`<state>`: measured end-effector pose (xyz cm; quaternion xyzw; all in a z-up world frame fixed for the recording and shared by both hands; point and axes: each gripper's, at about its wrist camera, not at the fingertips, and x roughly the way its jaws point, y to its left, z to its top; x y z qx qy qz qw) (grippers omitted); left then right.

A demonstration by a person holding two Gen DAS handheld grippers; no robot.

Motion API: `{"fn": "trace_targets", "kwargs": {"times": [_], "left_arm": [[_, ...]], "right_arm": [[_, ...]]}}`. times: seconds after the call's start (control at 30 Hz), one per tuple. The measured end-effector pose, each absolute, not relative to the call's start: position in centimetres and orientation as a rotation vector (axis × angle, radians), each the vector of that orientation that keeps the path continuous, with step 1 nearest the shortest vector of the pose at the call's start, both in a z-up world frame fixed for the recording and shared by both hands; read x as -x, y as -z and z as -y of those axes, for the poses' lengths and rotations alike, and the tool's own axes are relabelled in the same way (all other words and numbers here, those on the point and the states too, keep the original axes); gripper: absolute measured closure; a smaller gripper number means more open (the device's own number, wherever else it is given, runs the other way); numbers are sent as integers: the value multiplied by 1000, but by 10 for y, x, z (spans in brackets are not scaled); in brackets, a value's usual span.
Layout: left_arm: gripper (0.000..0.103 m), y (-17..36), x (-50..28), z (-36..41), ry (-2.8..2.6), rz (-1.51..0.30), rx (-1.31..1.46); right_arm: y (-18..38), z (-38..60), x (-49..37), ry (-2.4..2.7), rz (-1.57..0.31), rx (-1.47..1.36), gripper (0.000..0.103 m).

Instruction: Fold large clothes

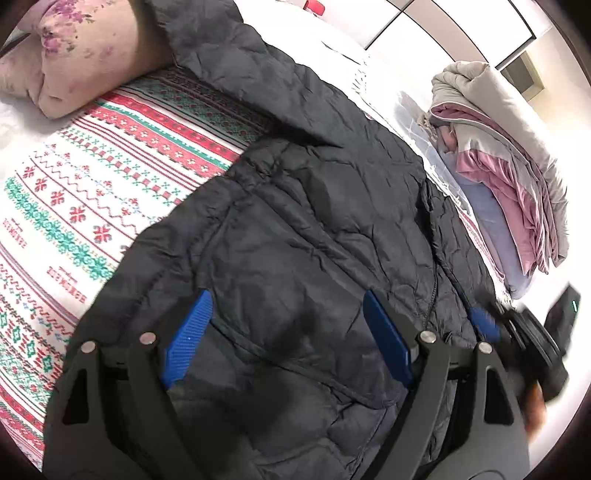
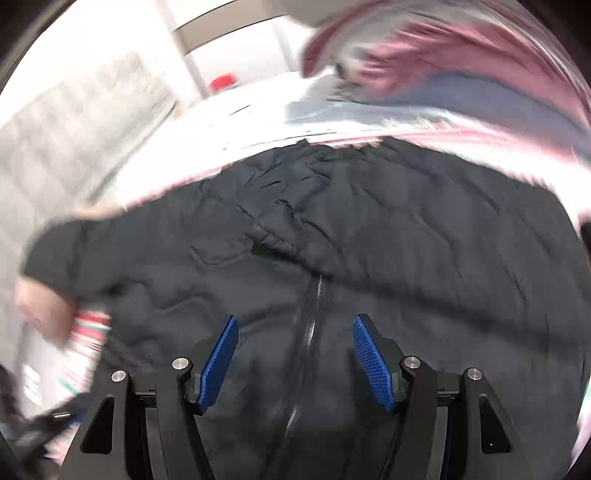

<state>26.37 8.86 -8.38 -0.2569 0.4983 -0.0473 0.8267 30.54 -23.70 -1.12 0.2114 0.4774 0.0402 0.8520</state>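
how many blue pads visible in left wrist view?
3. Two on the left tongs, open over the dark jacket: one pad left, one right. A third, blurred, on the right tongs; its partner isn't visible.

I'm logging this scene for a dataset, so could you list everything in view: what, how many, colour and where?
Puffer jacket: one, dark navy to black, spread on the bed under both grippers, zipper facing up.
Bedsheet: one, white with red and green patterned bands, under the jacket.
Pillow: one, pale pink with purple flowers, at the bed's far left corner.
Pile of bedding: one stack, grey, pink and pale blue, right of the jacket.
Red object: one, beyond the bed; too small to identify.
Left gripper: blue pads, open above the jacket.
Right gripper: blue pads, open astride the zipper.
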Motion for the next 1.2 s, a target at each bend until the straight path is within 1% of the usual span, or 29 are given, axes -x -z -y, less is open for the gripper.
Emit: {"fn": "trace_targets", "kwargs": {"times": [0.07,0.13,0.23,0.27,0.33,0.5,0.6,0.7,0.83,0.97,1.0,1.03,1.07,1.1,1.2], "left_arm": [[19,78,-262,-97,101,-1045,548],[19,66,-256,-112,84,-1005,562],[19,47,-253,-138,39,-948,592],[19,40,-254,-145,16,-932,600],[19,27,-263,-161,-27,-911,608],[19,-14,-315,-211,-181,-866,543],[19,-34,-348,-241,-309,-832,489],[19,-36,-384,-262,-435,-857,414],[18,-14,-428,-282,-522,-943,386],[18,-15,-442,-275,-575,-875,326],[30,-15,-446,-271,-579,-866,298],[64,-17,-448,-267,-577,-865,266],[85,-17,-451,-262,-557,-870,248],[97,-18,-452,-261,-533,-877,252],[98,-31,-449,-250,-466,-842,292]], "right_arm": [[11,240,-281,-124,-1078,-555,36],[9,241,-258,-156,-1111,-621,36],[8,244,-227,-229,-1103,-732,35],[9,246,-220,-239,-1082,-757,30],[13,248,-210,-201,-1051,-739,25],[37,254,-211,-100,-1051,-709,24],[36,261,-213,-134,-1030,-731,24],[26,271,-205,-108,-979,-722,24],[31,281,-206,-73,-968,-750,24],[40,285,-209,-62,-990,-777,23],[41,285,-209,-62,-991,-783,23],[42,286,-209,-61,-993,-791,24],[43,288,-209,-61,-993,-805,23],[44,289,-209,-63,-993,-814,23],[47,295,-208,-55,-991,-851,23]]}}
